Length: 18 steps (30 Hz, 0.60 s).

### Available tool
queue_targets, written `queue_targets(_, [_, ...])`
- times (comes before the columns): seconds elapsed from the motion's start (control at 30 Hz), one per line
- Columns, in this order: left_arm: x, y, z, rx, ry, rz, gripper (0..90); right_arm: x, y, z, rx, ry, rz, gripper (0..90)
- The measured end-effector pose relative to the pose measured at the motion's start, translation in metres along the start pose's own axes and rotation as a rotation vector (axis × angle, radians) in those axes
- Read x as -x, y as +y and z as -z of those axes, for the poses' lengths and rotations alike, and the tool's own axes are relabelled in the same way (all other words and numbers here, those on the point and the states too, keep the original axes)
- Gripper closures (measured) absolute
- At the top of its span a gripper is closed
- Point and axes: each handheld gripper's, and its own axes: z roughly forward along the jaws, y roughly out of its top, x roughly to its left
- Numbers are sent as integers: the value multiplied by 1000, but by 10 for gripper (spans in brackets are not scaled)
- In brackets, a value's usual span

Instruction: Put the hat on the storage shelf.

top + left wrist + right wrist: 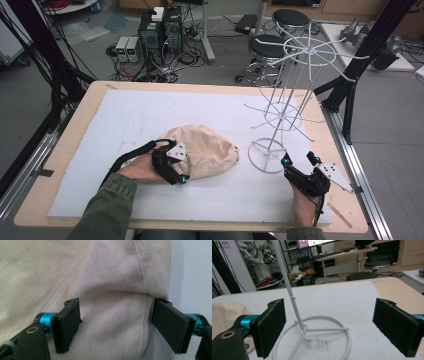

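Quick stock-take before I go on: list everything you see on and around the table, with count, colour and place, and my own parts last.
Cloth hat: one, cream, left of centre on the mat.
Wire rack: one, white, right side of the mat, ring base on the foam.
Foam mat: one, white, covering most of the table.
Table: one, light wood.
Stools: two, black seats, on the floor beyond the table.
Computer towers: two, dark, on the floor beyond the table, among cables.
Left tool: one, black, open, jaws either side of a fold of the hat.
Right tool: one, black, open, facing the rack's base.
Sleeve: one, green, left forearm.
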Motion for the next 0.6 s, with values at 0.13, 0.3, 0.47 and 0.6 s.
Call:
queue_targets(0.13, [-2,-1,0,4,-19,13,261,1,0,0,2,0,6,104])
queue_targets(0.3, [-3,-2,0,18,-73,48,436,1,0,1,1,-7,2,104])
queue_targets(0.47, [4,-3,3,31,-81,21,627,1,0,1,0,-12,1,104])
queue_targets(0.6, [6,-2,6,38,-72,-10,703,1,0,1,6,-18,2,104])
